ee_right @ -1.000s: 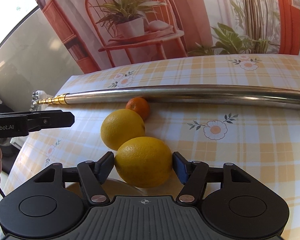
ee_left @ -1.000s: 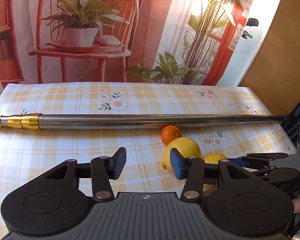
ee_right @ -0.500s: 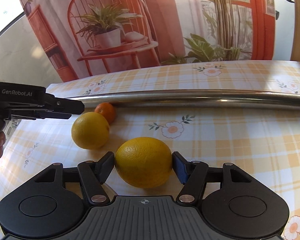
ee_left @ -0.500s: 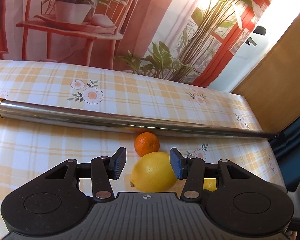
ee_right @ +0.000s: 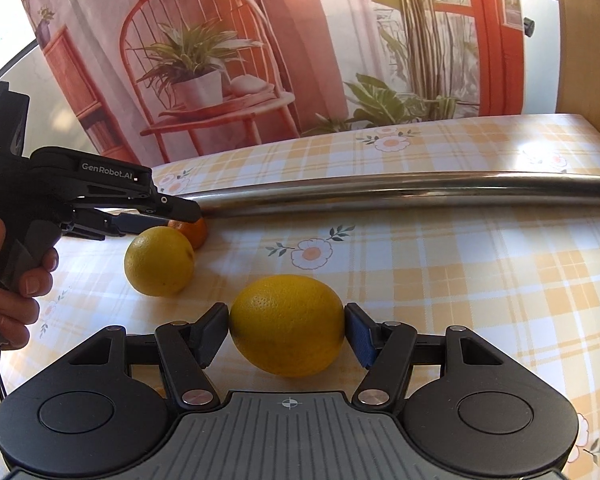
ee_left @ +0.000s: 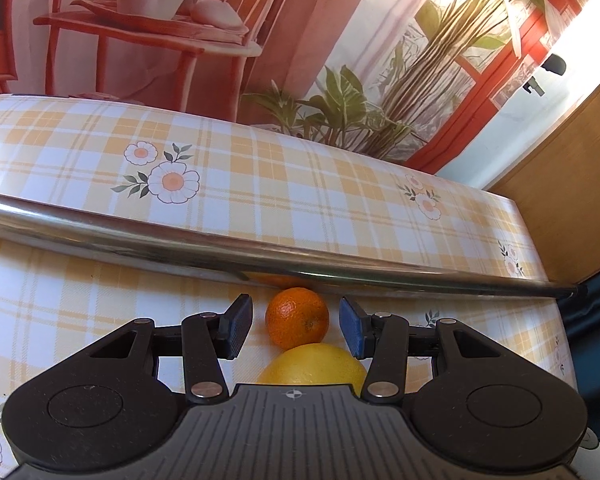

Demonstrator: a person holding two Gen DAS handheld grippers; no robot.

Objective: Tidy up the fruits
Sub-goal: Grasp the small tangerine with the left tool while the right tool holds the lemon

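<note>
Since a second ago the left gripper (ee_left: 296,326) has swung in from the side and come down over the fruit, so that its spread fingers now stand either side of the small orange (ee_left: 297,318) without touching it, while the right gripper (ee_right: 286,330) has drawn the large lemon (ee_right: 287,324) away from the other two pieces and toward the open cloth. The right fingers pinch that lemon at its two ends; from the wrist view I cannot tell whether it is lifted or resting on the checked tablecloth (ee_right: 480,280). The small orange lies right against the long metal pole (ee_left: 260,252) that crosses the table, and the second lemon (ee_right: 159,261) sits just in front of it, touching or nearly so. A person's hand (ee_right: 12,276) grips the handle of the left tool. As for progress, the work looks to be at an early stage: one lemon is in hand and separated, the orange is lined up for a grasp but not yet taken, and the second lemon is untouched. No bowl or tray for the fruit is in sight, so where the pieces belong cannot be told.
</note>
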